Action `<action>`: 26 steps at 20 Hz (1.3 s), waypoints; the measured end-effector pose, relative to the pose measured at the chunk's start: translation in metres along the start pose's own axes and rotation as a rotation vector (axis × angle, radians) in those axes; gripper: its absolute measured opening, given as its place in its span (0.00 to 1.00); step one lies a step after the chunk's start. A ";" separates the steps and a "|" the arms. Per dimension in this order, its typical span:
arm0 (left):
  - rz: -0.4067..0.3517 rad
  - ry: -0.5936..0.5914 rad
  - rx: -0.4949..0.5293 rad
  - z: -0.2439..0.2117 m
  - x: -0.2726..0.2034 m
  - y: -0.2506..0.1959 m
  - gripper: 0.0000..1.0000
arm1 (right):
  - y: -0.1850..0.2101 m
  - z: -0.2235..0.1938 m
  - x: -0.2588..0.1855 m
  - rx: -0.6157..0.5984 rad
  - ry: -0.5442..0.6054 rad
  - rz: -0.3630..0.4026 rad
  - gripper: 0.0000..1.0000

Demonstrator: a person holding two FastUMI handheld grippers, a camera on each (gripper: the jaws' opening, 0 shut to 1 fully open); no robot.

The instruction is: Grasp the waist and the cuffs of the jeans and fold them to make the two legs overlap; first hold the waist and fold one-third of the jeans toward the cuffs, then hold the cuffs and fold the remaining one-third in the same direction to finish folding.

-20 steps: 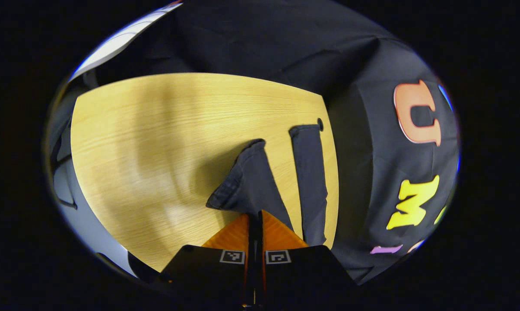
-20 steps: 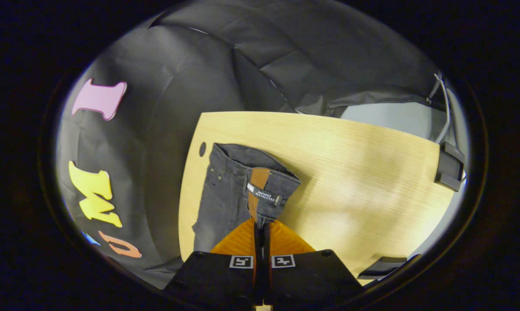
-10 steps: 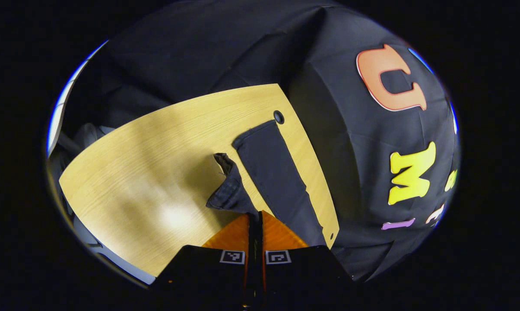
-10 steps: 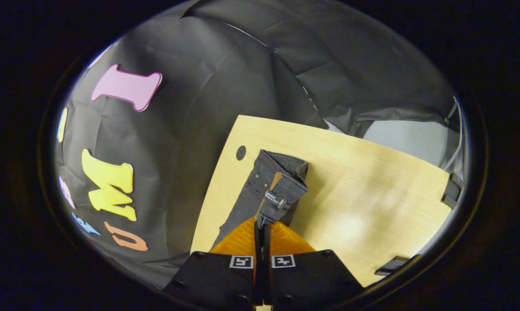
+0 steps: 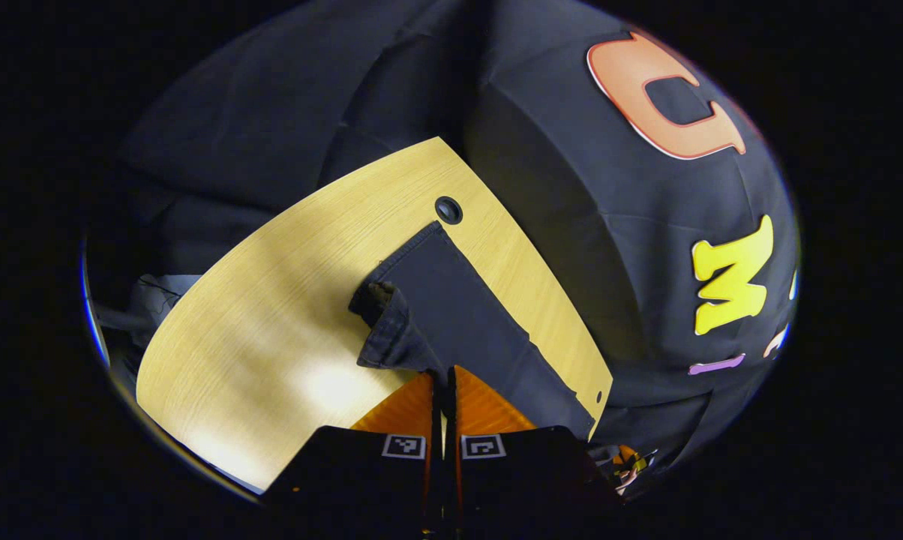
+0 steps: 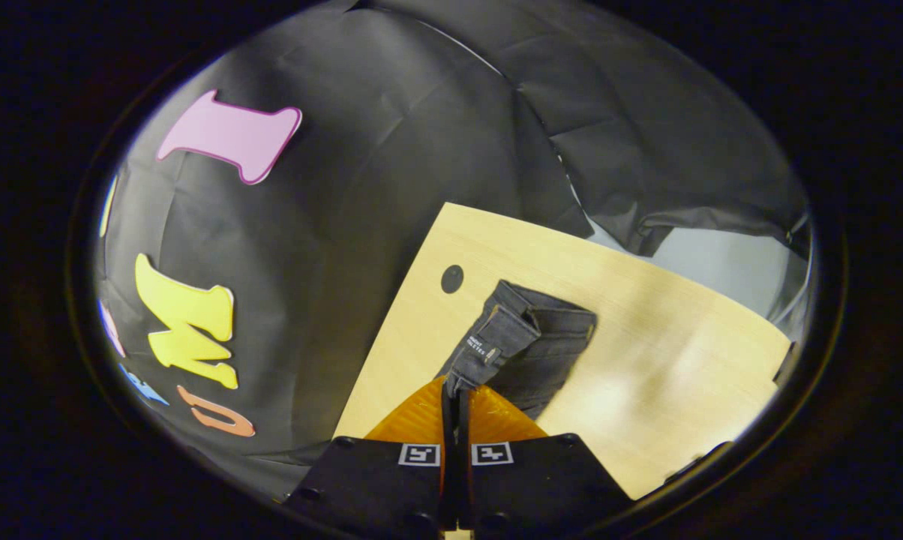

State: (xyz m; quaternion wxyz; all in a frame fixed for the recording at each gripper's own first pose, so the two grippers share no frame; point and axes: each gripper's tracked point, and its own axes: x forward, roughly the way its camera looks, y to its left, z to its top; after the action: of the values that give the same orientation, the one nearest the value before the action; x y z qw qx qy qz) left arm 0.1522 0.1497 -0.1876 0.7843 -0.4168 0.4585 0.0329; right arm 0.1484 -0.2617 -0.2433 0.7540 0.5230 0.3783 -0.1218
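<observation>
Dark jeans [image 5: 466,315] lie along the far edge of the wooden desk [image 5: 271,315], near a round hole [image 5: 448,209]. I have my left gripper [image 5: 442,379] closed on a lifted cuff [image 5: 388,330]. My right gripper [image 6: 455,394] is clamped on the raised waist [image 6: 496,345], which is doubled over the seat.

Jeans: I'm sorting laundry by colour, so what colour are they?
Dark charcoal grey, near black; the jeans show best in the right gripper view.
</observation>
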 end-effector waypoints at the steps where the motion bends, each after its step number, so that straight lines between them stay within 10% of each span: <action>1: 0.002 0.008 0.001 0.008 0.010 -0.004 0.04 | 0.004 0.004 0.010 -0.005 -0.001 -0.002 0.00; 11: 0.041 0.067 0.187 0.054 0.131 -0.010 0.04 | -0.001 0.023 0.118 -0.065 0.000 -0.071 0.01; 19: 0.107 0.060 0.124 0.054 0.170 0.008 0.12 | -0.012 0.022 0.160 -0.119 -0.016 -0.141 0.05; 20: 0.088 0.062 0.120 0.054 0.168 0.002 0.18 | -0.006 0.021 0.158 -0.114 -0.016 -0.115 0.06; 24: 0.093 0.038 0.188 0.054 0.158 -0.009 1.00 | 0.009 0.028 0.148 -0.155 -0.060 -0.075 0.57; 26: 0.124 -0.007 0.256 0.062 0.140 -0.015 0.99 | 0.022 0.029 0.132 -0.202 -0.088 -0.054 0.76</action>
State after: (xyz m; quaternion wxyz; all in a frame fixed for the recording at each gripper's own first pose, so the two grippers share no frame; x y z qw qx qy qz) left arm 0.2823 0.1359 -0.2681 0.8290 -0.2840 0.4811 0.0242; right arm 0.2646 -0.2500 -0.3155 0.8152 0.4280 0.3691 -0.1262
